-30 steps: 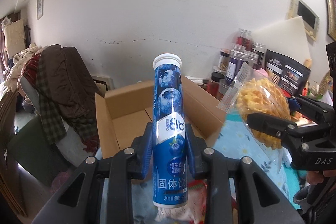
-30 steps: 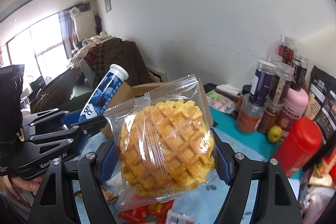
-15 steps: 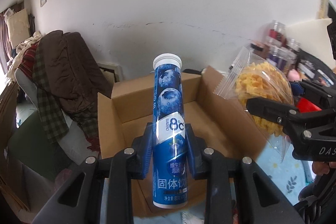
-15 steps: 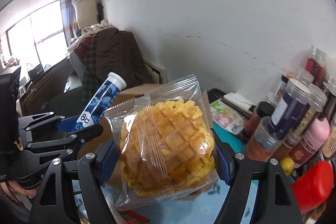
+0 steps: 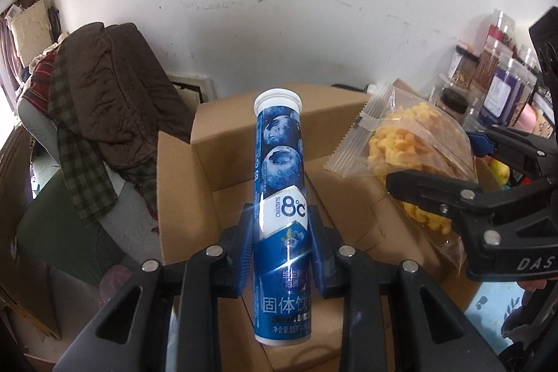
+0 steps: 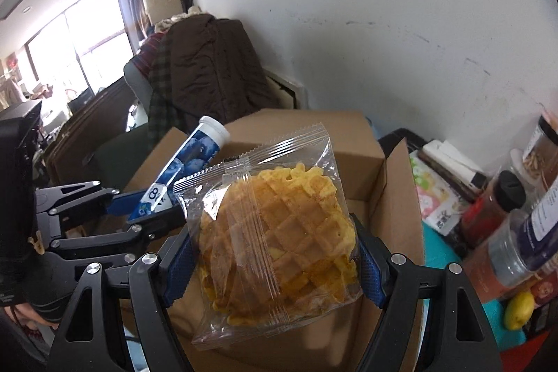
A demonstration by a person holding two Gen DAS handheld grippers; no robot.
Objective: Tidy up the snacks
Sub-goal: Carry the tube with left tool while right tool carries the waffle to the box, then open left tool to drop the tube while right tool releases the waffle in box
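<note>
Brown coat [image 5: 118, 93] — draped (over checked cloth [image 5: 83, 162]).

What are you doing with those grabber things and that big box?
A person is sorting snacks with a gripper in each hand. The left gripper is clamped on a blue blueberry drink-tablet tube. The right gripper pinches a waffle in a clear wrapper. Both are held over an open cardboard box, not yet let go. Spice jars stand beside the box.

Glossy blue tube [image 5: 281, 208], crinkly clear plastic waffle wrapper [image 6: 275, 229], matt brown cardboard box [image 5: 230, 142].
</note>
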